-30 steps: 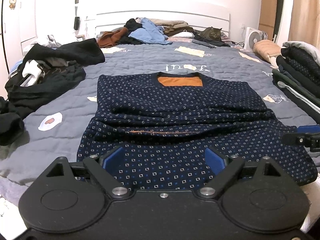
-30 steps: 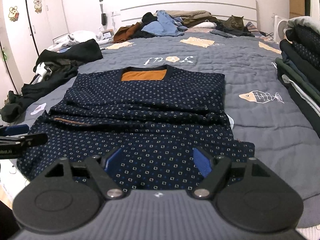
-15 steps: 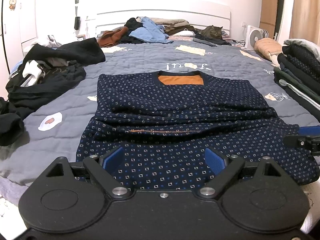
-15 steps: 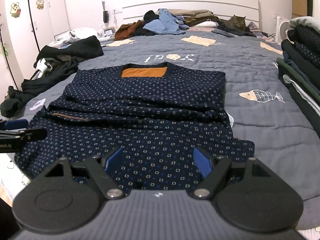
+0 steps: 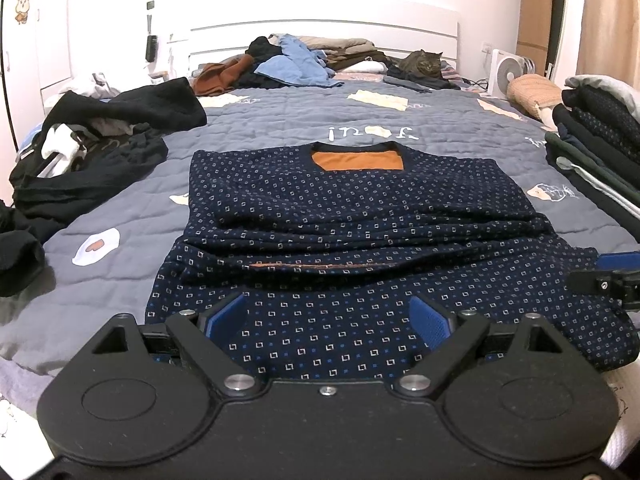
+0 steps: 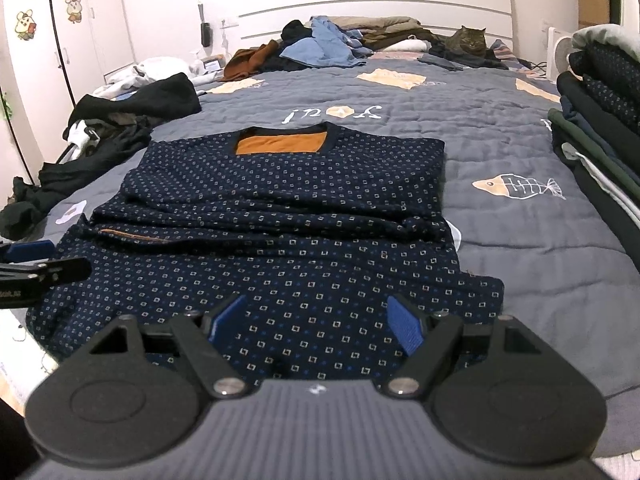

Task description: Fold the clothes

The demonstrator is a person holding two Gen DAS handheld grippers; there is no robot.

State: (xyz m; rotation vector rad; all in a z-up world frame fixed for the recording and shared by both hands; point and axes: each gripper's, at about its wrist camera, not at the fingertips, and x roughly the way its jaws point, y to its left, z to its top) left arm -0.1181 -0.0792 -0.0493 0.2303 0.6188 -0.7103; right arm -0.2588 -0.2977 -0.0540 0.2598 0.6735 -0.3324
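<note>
Both the left gripper (image 5: 326, 318) and right gripper (image 6: 316, 324), jaws spread and empty, hover over the sweater's (image 5: 352, 216) hem at the bed's (image 5: 120, 200) near edge (collar pointing away).

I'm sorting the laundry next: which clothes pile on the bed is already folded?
The neat stack along the bed's right edge; the black heap on the left and the pile by the headboard are rumpled.

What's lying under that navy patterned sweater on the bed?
The navy sweater lies flat on the grey quilt, partly covering a pale patch at its right edge. Whatever else lies beneath is hidden.
</note>
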